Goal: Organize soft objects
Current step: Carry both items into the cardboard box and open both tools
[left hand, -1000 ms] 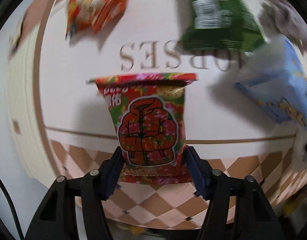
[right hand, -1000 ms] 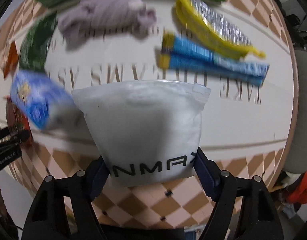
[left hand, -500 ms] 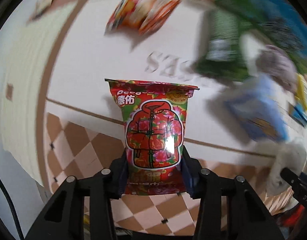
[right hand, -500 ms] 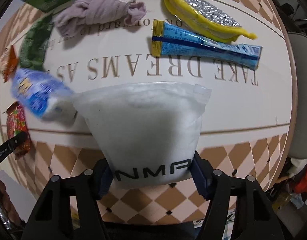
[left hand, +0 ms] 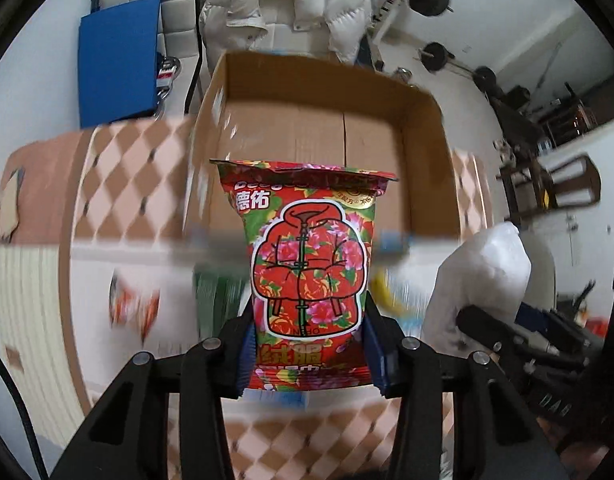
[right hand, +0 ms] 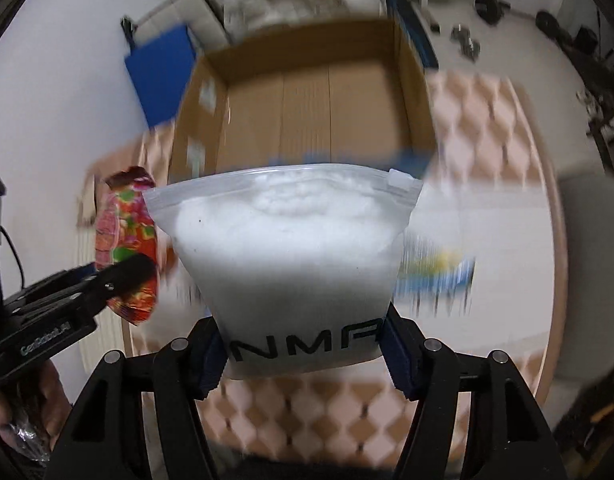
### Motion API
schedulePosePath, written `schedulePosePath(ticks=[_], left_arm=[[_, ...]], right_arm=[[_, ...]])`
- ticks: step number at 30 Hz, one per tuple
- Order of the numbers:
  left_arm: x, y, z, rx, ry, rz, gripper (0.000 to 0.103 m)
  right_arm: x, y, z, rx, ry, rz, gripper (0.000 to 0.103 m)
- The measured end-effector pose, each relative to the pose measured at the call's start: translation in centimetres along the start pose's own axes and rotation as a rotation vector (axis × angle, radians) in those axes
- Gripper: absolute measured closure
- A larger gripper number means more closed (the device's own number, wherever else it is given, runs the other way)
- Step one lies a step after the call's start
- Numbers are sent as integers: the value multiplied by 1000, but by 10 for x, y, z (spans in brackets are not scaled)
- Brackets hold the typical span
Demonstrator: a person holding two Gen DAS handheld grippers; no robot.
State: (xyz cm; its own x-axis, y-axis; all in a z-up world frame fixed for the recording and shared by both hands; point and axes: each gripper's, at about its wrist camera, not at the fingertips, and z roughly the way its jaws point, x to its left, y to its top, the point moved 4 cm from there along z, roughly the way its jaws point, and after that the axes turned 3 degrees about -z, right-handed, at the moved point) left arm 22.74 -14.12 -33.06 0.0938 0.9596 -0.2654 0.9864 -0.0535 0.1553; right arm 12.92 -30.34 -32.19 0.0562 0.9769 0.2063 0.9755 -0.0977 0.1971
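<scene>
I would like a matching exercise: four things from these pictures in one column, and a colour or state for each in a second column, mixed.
Things:
1. red flowered packet
2. white zip bag
3. cardboard box
4. mat by the wall

States:
A. blue
B. open on top
C. held by the left tool
D. held by the right tool

Pairs: 1-C, 2-D, 3-B, 4-A

The right gripper (right hand: 303, 354) clamps the lower end of a white zip bag (right hand: 291, 264), which stands upright between its fingers. Beyond the bag is an open cardboard box (right hand: 307, 112). To the gripper's left, the left gripper (right hand: 119, 276) holds a red floral packet (right hand: 125, 220).
</scene>
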Motion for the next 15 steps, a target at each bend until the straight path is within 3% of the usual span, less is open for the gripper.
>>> schedulePosePath(ticks=[2, 4, 5, 9, 15], left_arm=[[13, 40, 36, 40, -29, -52, 61], [13, 85, 31, 84, -47, -76, 61], [17, 101, 48, 101, -45, -79, 61], [1, 162, 65, 214, -42, -86, 61], [-1, 185, 104, 283, 7, -73, 61]], right_arm=[[-6, 49, 4, -26, -31, -10, 35], [-12, 92, 21, -19, -38, 1, 35], [-16, 114, 36, 1, -38, 9, 35], [-31, 170, 96, 61, -58, 29, 35], [-63, 212, 173, 141, -76, 67, 35]])
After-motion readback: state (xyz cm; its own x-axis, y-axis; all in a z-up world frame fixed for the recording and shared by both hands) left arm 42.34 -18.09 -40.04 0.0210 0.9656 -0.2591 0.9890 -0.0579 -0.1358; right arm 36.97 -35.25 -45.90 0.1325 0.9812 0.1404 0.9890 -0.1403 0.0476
